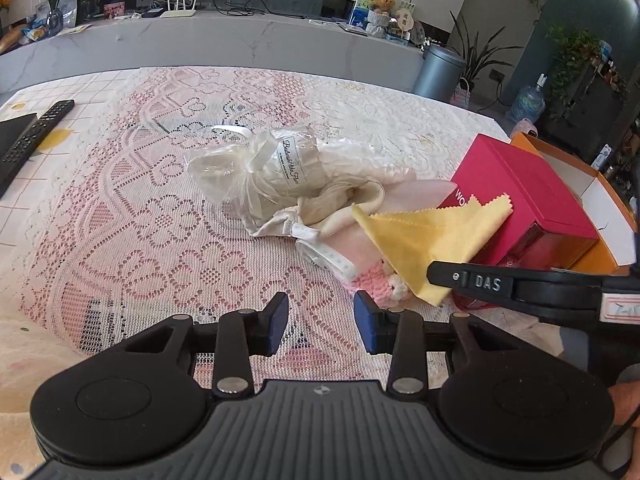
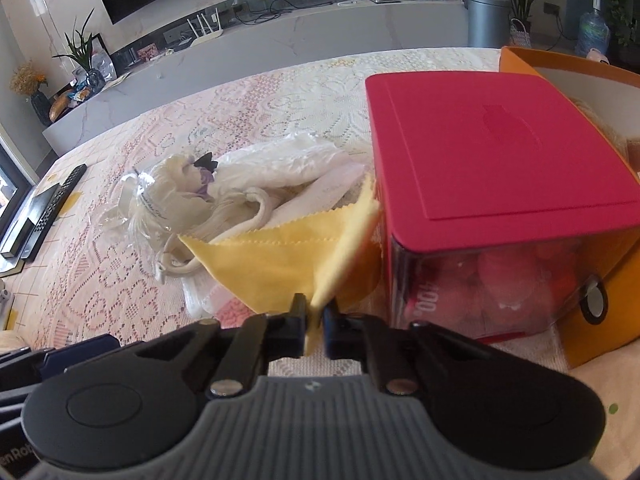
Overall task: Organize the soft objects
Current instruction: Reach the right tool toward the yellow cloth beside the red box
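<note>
A yellow cloth (image 1: 432,236) (image 2: 288,256) is pinched at one corner by my right gripper (image 2: 318,312), which is shut on it and lifts it beside the red box (image 2: 492,152) (image 1: 532,200). The right gripper's finger (image 1: 472,280) shows in the left wrist view. A pile of soft things lies on the lace tablecloth (image 1: 140,208): a cream bundle in clear wrap (image 1: 276,172) (image 2: 176,196), a white drawstring pouch (image 1: 320,216) and a pink knitted piece (image 1: 376,280). My left gripper (image 1: 321,312) is open and empty, just in front of the pile.
An open orange box (image 1: 592,200) (image 2: 600,308) stands behind and right of the red box. A black remote (image 1: 36,132) (image 2: 60,196) and a dark flat device lie at the table's left edge. A long grey counter runs behind the table.
</note>
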The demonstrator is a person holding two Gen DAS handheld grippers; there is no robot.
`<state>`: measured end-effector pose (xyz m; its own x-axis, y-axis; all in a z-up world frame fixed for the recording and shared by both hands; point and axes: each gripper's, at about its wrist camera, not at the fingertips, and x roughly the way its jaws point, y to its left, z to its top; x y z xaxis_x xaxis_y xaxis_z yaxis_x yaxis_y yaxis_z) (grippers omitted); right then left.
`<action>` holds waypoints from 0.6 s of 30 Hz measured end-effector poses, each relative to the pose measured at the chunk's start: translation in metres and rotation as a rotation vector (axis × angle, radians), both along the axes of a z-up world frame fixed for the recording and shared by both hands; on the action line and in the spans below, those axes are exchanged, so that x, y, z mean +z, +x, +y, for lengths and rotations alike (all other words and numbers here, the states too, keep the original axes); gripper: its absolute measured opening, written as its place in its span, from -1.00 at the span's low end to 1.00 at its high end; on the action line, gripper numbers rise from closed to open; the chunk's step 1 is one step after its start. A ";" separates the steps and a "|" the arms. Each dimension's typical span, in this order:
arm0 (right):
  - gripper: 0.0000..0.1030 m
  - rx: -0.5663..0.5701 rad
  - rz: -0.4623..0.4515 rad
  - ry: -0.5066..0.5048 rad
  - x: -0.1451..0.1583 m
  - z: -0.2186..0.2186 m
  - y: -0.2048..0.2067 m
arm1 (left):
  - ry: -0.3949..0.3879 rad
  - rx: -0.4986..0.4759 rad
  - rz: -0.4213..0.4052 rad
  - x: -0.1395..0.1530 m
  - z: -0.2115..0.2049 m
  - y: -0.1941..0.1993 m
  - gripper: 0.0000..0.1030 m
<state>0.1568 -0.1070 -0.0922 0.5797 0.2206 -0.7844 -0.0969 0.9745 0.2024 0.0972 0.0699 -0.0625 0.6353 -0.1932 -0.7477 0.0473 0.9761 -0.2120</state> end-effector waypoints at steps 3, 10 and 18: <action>-1.00 0.053 0.008 -0.026 0.009 0.001 -0.009 | 0.005 -0.005 -0.003 0.001 -0.001 -0.002 -0.13; -1.00 0.147 0.068 -0.046 0.028 -0.011 -0.037 | 0.007 -0.050 -0.005 0.005 -0.008 -0.008 -0.13; 0.20 0.082 0.099 -0.051 0.003 -0.023 -0.038 | 0.024 -0.046 0.028 0.000 -0.012 -0.011 -0.14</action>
<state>0.1190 -0.1299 -0.0892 0.4807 0.2224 -0.8482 -0.1585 0.9734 0.1654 0.0859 0.0581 -0.0627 0.6052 -0.2029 -0.7698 0.0863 0.9780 -0.1900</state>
